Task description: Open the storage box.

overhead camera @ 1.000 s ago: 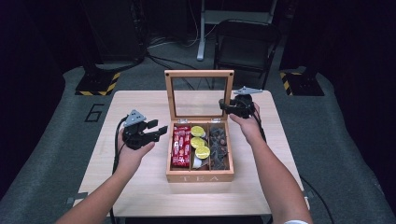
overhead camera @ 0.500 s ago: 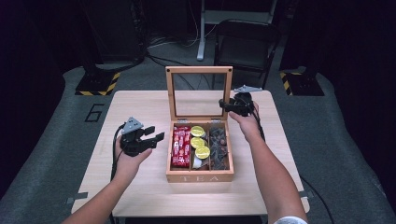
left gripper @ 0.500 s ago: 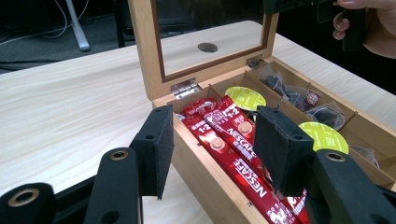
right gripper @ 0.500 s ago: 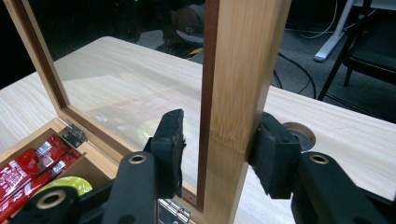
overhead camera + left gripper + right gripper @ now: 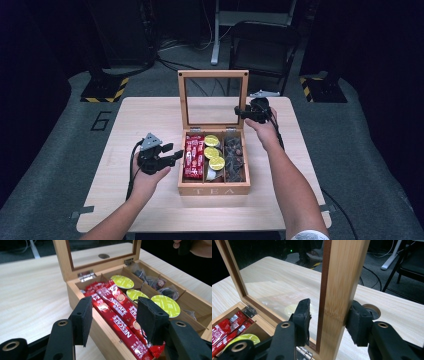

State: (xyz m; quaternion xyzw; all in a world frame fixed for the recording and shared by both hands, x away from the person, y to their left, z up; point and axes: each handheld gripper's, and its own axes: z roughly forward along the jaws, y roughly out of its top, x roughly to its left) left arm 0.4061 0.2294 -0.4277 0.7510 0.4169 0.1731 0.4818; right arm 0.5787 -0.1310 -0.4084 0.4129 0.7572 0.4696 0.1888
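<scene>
Tea box, high view: wooden tea box (image 5: 214, 189) on the table (image 5: 150, 115), lid (image 5: 213, 74) upright, front wall lettered "TEA".
Compartments, high view: three; red sachets (image 5: 193, 157) in the one nearest the left gripper, three lime-lidded capsules (image 5: 216, 163) in the middle one, dark clear-wrapped bags (image 5: 235, 159) in the one nearest the right gripper.
Left gripper, high view: left gripper (image 5: 169, 157) held low just beside the box wall on the sachet side, jaws apart, nothing between them.
Right gripper, high view: right gripper (image 5: 240, 112) at the lid's side rail, above the back corner of the box.

Sachets, left gripper view: three or so red sachets (image 5: 117, 317), exact count unclear, white lettering "NESCAFE", lying straight ahead between the two black jaws but untouched.
Capsules, left gripper view: three capsules (image 5: 165, 305), round lime-green foil tops, beyond and to the side of the far jaw; print too small to read.
Bags, left gripper view: dark bags (image 5: 156, 283) past the capsules, count unclear.
Left gripper, left gripper view: left gripper (image 5: 113, 315) spread, pads clear of the box rim.

Lid, right gripper view: pale wood frame with a clear pane, two small metal hinges below.
Right gripper, right gripper view: right gripper (image 5: 329, 321) pinching the lid's (image 5: 342, 280) upright rail, one pad on each face.
</scene>
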